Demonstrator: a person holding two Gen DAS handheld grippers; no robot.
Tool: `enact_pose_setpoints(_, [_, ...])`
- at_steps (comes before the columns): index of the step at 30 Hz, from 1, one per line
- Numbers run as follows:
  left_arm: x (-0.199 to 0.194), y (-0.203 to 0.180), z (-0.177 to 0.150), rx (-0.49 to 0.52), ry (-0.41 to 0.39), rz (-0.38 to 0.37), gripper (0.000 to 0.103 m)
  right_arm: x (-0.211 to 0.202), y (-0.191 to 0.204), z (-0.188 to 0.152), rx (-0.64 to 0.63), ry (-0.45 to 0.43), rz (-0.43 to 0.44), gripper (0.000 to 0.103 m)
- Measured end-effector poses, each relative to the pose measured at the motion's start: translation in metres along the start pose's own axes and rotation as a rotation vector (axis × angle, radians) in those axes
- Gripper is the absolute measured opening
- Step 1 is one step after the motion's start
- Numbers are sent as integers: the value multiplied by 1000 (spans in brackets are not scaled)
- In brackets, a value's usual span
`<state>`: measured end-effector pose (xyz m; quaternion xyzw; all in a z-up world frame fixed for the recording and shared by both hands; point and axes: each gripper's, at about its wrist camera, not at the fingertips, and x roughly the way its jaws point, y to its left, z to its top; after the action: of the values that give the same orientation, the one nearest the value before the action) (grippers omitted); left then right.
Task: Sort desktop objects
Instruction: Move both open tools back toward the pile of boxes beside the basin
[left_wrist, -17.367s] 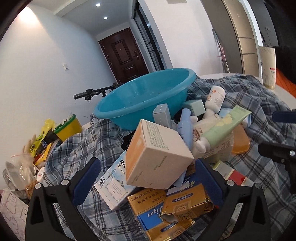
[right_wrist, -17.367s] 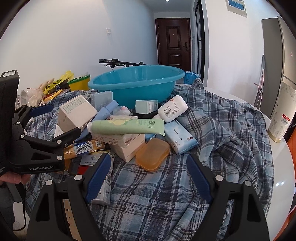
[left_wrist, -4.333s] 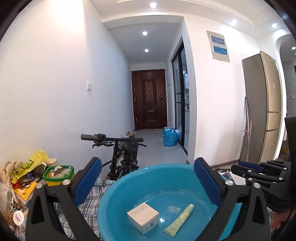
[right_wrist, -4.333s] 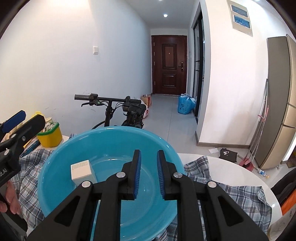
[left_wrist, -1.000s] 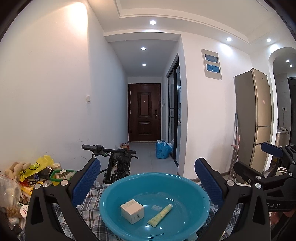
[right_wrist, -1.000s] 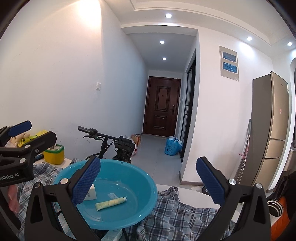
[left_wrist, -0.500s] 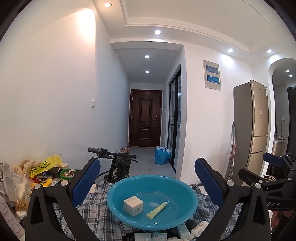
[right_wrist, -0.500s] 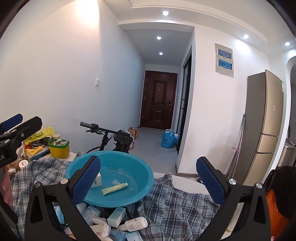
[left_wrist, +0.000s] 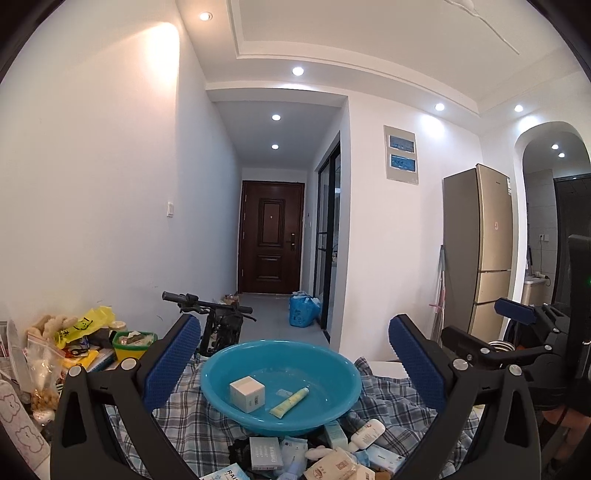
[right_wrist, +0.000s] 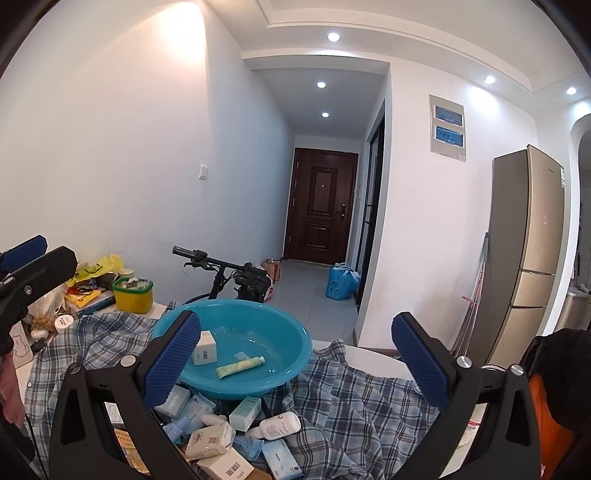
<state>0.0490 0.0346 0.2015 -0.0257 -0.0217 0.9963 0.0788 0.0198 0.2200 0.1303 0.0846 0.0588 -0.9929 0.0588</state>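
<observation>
A blue basin (left_wrist: 347, 398) (right_wrist: 291, 369) stands on a plaid cloth and holds a white box (left_wrist: 246, 393) (right_wrist: 205, 348) and a pale green tube (left_wrist: 290, 402) (right_wrist: 240, 366). A pile of small boxes, tubes and bottles (left_wrist: 314, 456) (right_wrist: 225, 432) lies on the cloth in front of the basin. My left gripper (left_wrist: 295, 363) is open and empty, held back from and above the basin. My right gripper (right_wrist: 295, 350) is open and empty, also above the pile. The right gripper shows at the right edge of the left wrist view (left_wrist: 517, 332).
The plaid cloth (right_wrist: 351, 413) covers a round white table (right_wrist: 373, 356). A yellow tub with green rim (right_wrist: 132, 293) and snack bags (left_wrist: 74, 332) stand at the left. A bicycle (right_wrist: 229, 273) stands behind the basin. A fridge (right_wrist: 528, 258) is at the right.
Both grippers have pulled back and up from the basin, so the pile in front of it has come further into view. Both stay open and empty.
</observation>
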Motion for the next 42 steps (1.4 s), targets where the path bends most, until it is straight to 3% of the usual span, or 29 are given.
enact_pose_setpoints(7, [5, 5, -9, -7, 31, 15, 103, -11, 5, -6, -1, -27, 4, 103])
enact_pose_setpoints(17, [-6, 2, -30, 17, 54, 0, 103, -5, 12, -38, 14, 54, 22, 103])
enact_pose_setpoints(36, [17, 20, -102, -31, 262, 55, 103, 13, 7, -97, 83, 211, 33, 103])
enact_pose_setpoints(42, [30, 23, -146, -11, 414, 48, 103, 15, 5, -121, 103, 279, 40, 103])
